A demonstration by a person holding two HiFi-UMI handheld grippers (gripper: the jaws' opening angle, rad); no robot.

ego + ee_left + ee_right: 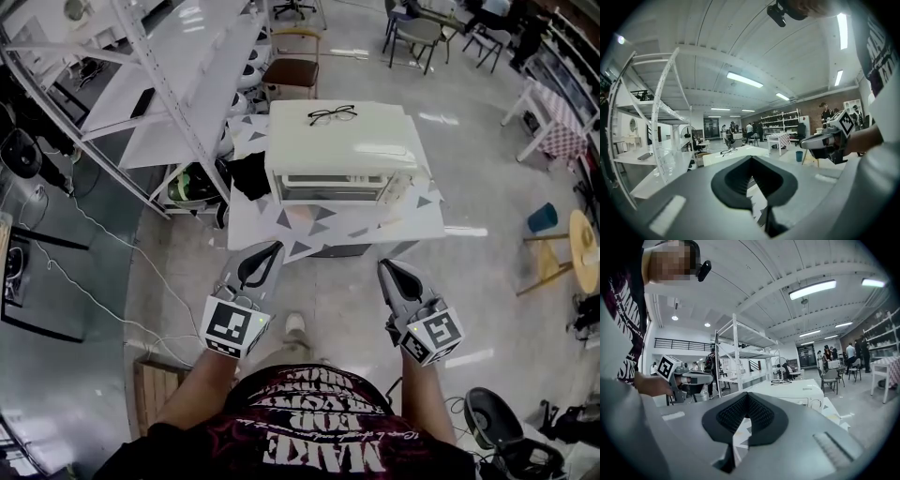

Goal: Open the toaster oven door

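A white toaster oven (342, 150) stands on a small table with a grey-triangle cloth (281, 225). Its door (330, 188) faces me and is closed. A pair of black glasses (332, 114) lies on its top. My left gripper (273, 249) hovers just short of the table's near edge, left of the oven, shut with nothing in it. My right gripper (383, 266) hangs at the same height to the right, also shut and holding nothing. The left gripper view (751, 161) shows the oven top (736, 153) beyond the closed jaws. The right gripper view (746, 397) shows the oven (801, 392) ahead.
A white shelving rack (178, 84) runs along the left, close to the table. A dark bundle (251, 174) sits at the oven's left side. A brown chair (291, 70) stands behind, with a blue bin (542, 217) and a yellow round table (583, 248) at right.
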